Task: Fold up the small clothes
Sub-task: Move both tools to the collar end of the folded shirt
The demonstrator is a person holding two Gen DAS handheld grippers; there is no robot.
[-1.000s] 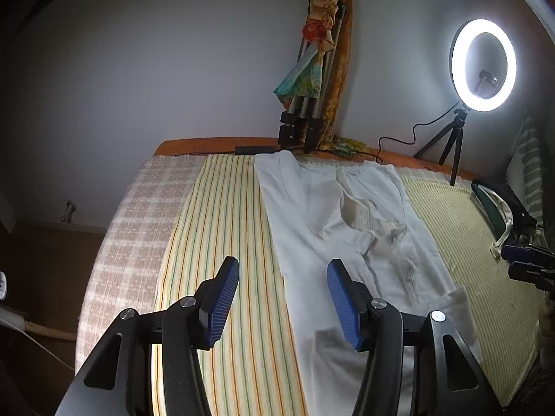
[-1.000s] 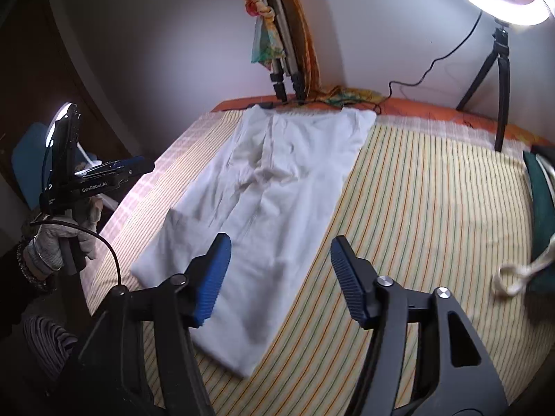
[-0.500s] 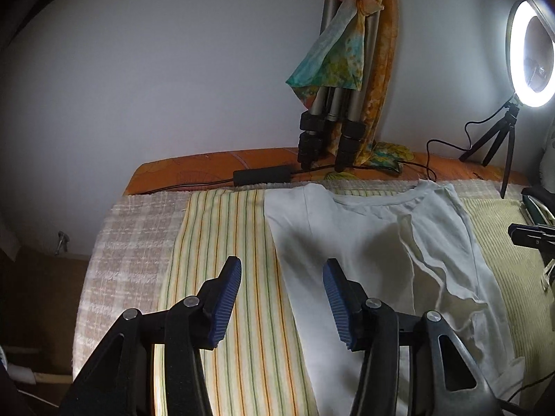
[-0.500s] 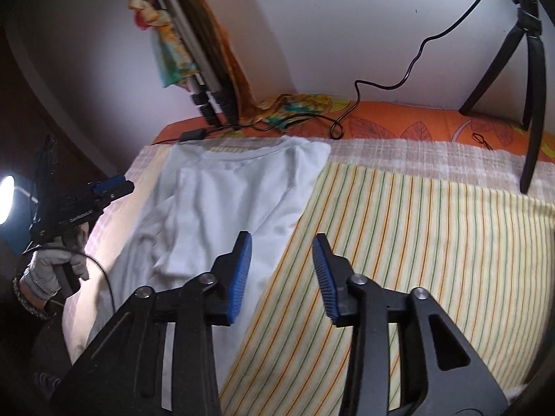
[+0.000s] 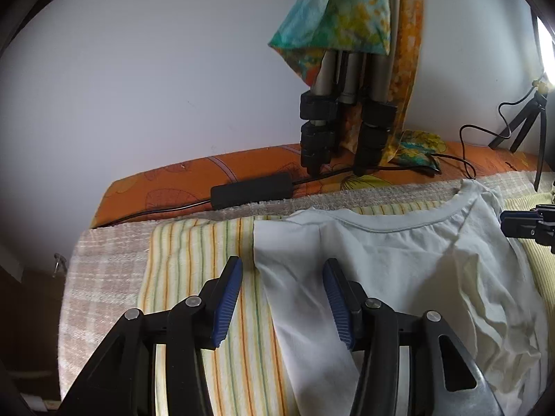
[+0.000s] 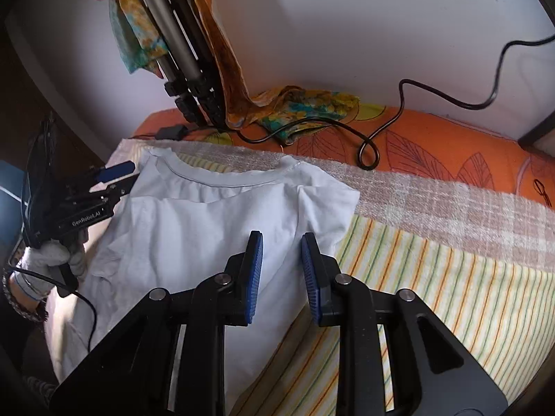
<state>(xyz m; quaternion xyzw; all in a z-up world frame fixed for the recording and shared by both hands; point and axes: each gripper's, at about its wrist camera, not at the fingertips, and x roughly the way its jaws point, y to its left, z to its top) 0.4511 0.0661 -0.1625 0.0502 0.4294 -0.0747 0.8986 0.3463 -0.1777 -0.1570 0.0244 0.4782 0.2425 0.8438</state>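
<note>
The white shirt lies on the striped bed cover, sides already turned in, collar toward the wall. My left tongs are half open, opening slightly, holding nothing. My right tongs are closing above the shoulder corner, not yet pinching. The lengthwise fold is left.

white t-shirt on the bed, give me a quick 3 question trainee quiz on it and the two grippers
1. True or false: the white t-shirt lies with its neckline toward the wall.
2. Which gripper has the narrower gap between its fingers? A) left gripper B) right gripper
3. What does the t-shirt lie on?

Key
1. True; the collar faces the orange bedding by the wall.
2. B; its jaws are closing over the sleeve area, with no cloth pinched yet.
3. The striped cloth spread on the bed.
</note>
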